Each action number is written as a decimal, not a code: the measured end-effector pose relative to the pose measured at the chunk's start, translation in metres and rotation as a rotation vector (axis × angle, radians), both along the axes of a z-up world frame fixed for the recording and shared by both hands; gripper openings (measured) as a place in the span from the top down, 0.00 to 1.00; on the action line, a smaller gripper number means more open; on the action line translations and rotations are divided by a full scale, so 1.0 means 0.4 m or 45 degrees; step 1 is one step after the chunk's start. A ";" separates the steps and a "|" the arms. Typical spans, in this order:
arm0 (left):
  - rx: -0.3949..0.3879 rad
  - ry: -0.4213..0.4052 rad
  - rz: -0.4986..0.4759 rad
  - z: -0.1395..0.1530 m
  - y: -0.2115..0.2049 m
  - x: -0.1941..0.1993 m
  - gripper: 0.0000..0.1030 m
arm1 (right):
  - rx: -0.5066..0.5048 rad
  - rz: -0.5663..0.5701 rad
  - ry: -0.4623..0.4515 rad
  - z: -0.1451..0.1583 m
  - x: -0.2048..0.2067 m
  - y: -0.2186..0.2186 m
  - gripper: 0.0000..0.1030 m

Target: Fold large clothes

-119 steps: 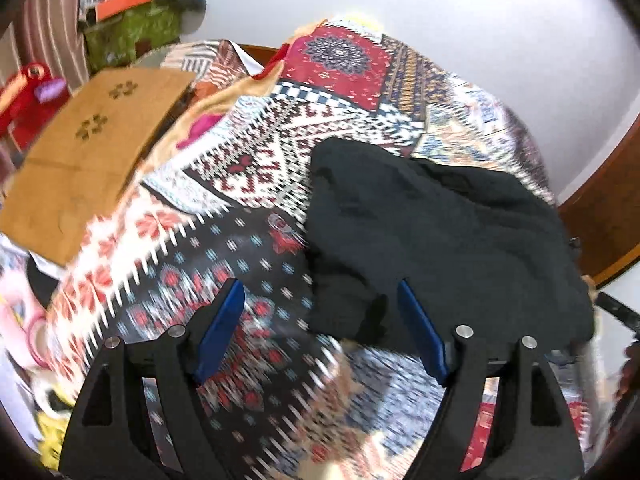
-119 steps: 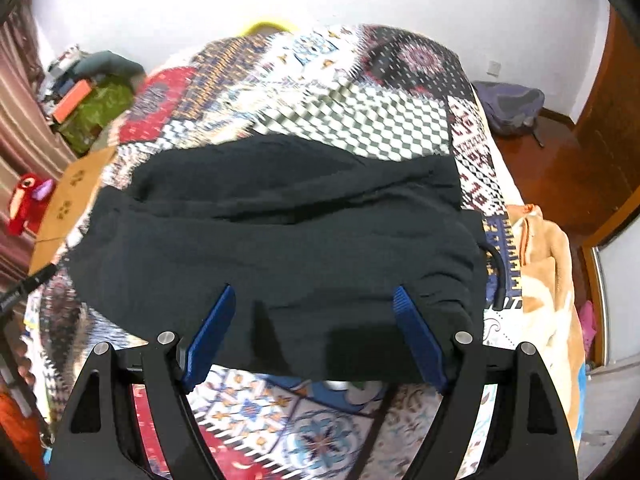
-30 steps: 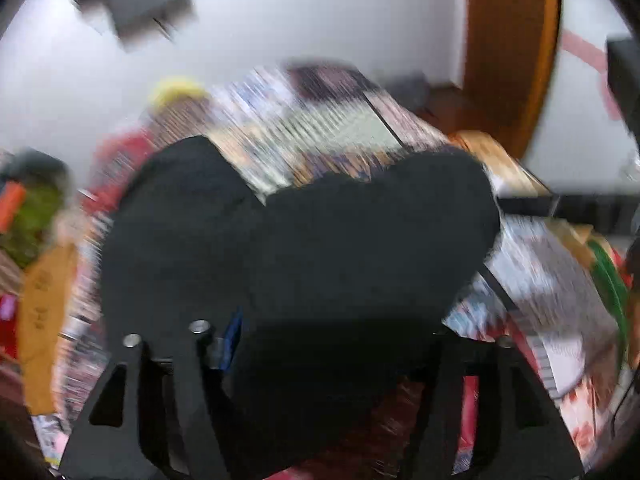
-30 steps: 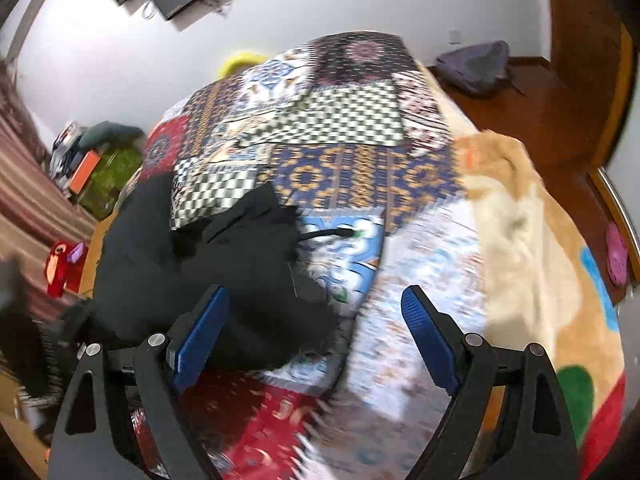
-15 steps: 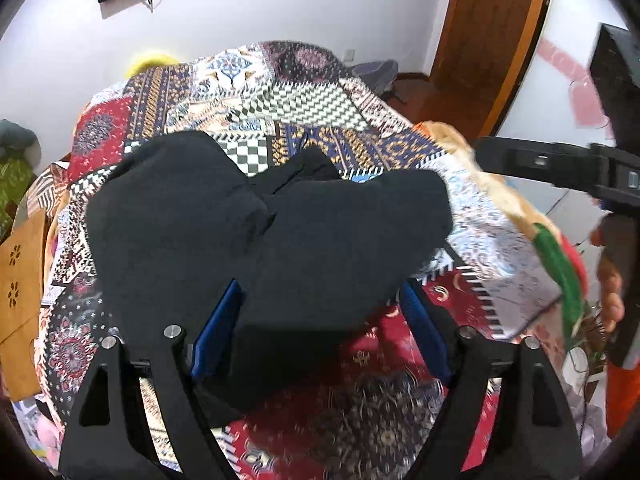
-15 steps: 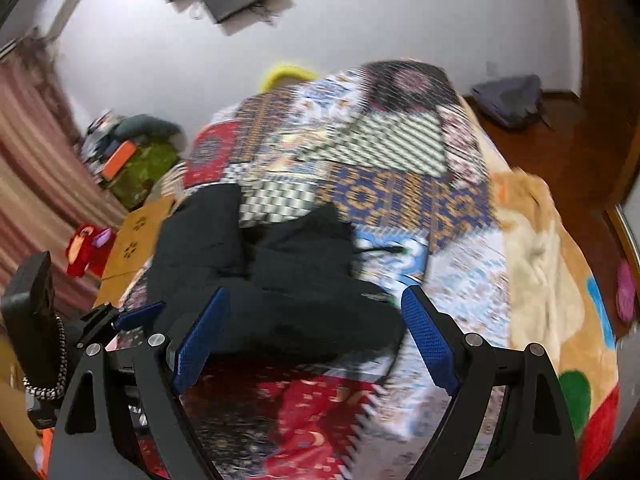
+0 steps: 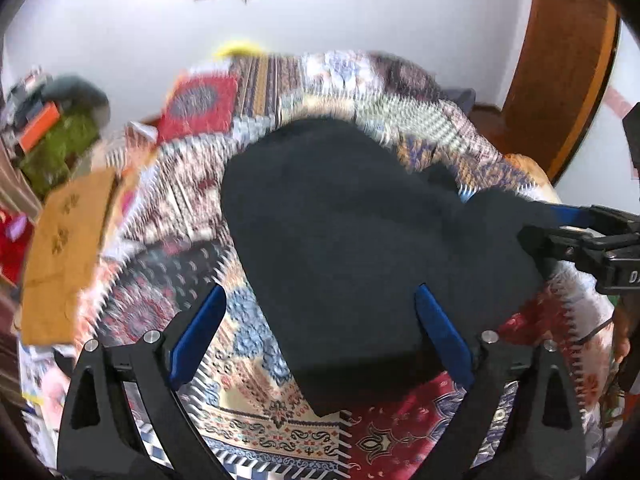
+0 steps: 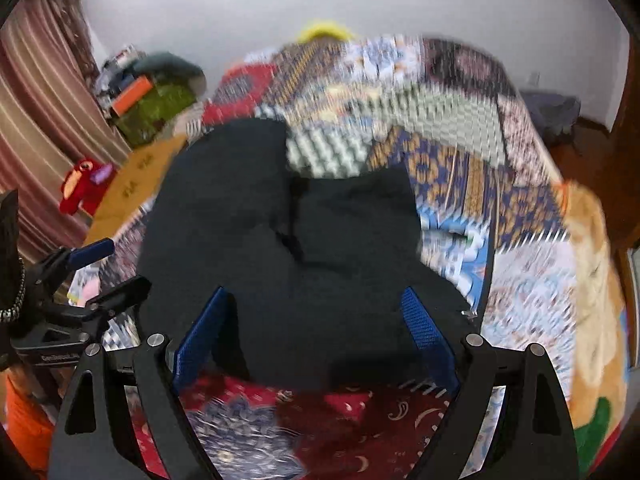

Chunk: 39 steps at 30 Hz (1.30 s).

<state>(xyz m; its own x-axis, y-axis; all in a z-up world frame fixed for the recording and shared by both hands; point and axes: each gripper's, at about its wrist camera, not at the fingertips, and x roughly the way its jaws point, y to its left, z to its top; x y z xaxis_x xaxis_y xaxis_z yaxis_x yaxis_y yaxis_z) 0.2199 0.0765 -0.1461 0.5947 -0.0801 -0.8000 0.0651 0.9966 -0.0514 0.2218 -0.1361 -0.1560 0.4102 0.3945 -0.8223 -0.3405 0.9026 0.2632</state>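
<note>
In the left wrist view, the left gripper (image 7: 320, 332) is seen nearest, its blue pads (image 7: 198, 334) spread wide. Its jaws have just been opening, and nothing is gripped: the near corner of the black garment (image 7: 360, 240) lies between the pads without being pressed by either. In the right wrist view, the right gripper (image 8: 316, 336) is likewise held wide apart above the near edge of the garment (image 8: 296, 248), and no cloth is pinched by its pads (image 8: 426, 332).

The garment is laid in a folded, rounded heap on the patchwork quilt (image 7: 256, 364), toward the near end of the bed. A red patterned patch of quilt (image 8: 280, 420) is shown just in front of it. At the right edge of the left view, the right gripper (image 7: 576, 232) is seen touching or just beside the garment's right side; which of the two cannot be told. At the left edge of the right view, the left gripper (image 8: 76, 280) is seen beside the garment's left side.

Beyond the bed's left side, a brown board (image 7: 64, 248) and a red toy (image 8: 82, 188) are seen. Farther back, a white wall (image 7: 360, 16) is shown. The quilt is blurred in both views.
</note>
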 end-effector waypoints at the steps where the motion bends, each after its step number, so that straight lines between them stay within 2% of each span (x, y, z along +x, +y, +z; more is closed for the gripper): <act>1: -0.052 0.018 0.001 -0.021 0.006 0.002 0.05 | 0.014 -0.010 0.050 -0.032 0.008 -0.015 0.15; 3: -0.125 0.053 0.028 -0.051 0.019 0.005 0.00 | 0.050 -0.004 0.136 -0.084 0.016 -0.040 0.16; 5: -0.176 0.072 0.038 -0.073 0.022 0.006 0.00 | 0.053 -0.004 0.174 -0.108 0.018 -0.050 0.16; 11: -0.208 0.091 0.054 -0.100 0.018 0.005 0.00 | 0.028 0.024 0.188 -0.092 0.016 -0.046 0.16; 14: -0.175 0.092 0.058 -0.085 0.009 0.003 0.00 | 0.039 0.026 0.201 -0.075 0.017 -0.049 0.16; 17: -0.108 0.067 0.061 -0.055 0.003 -0.001 0.00 | 0.034 0.024 0.165 -0.042 0.019 -0.054 0.16; 22: 0.028 -0.037 0.131 0.018 0.008 -0.002 0.00 | -0.005 0.017 0.062 0.012 0.040 -0.063 0.14; 25: 0.035 -0.082 0.157 0.043 0.031 0.010 0.00 | -0.001 0.002 0.022 0.032 0.069 -0.077 0.14; 28: -0.049 -0.087 0.167 0.059 0.061 0.026 0.00 | 0.015 -0.017 0.027 0.033 0.096 -0.092 0.14; 31: -0.133 -0.040 0.181 0.046 0.091 0.055 0.00 | 0.032 -0.030 0.074 0.008 0.118 -0.103 0.14; 34: -0.237 0.053 0.168 0.008 0.111 0.084 0.00 | 0.042 -0.026 0.154 -0.033 0.139 -0.106 0.14; 36: -0.355 0.139 0.126 -0.028 0.124 0.101 0.00 | 0.041 -0.013 0.211 -0.063 0.153 -0.105 0.14; 39: -0.494 0.241 0.139 -0.089 0.148 0.120 0.00 | -0.016 0.013 0.232 -0.093 0.174 -0.093 0.14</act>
<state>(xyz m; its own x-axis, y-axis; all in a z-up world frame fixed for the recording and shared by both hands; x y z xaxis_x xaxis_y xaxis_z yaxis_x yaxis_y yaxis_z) 0.2681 0.1355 -0.1818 0.4622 -0.3406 -0.8187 -0.0858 0.9018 -0.4236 0.2916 -0.1735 -0.1933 0.2503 0.3871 -0.8874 -0.2973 0.9031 0.3100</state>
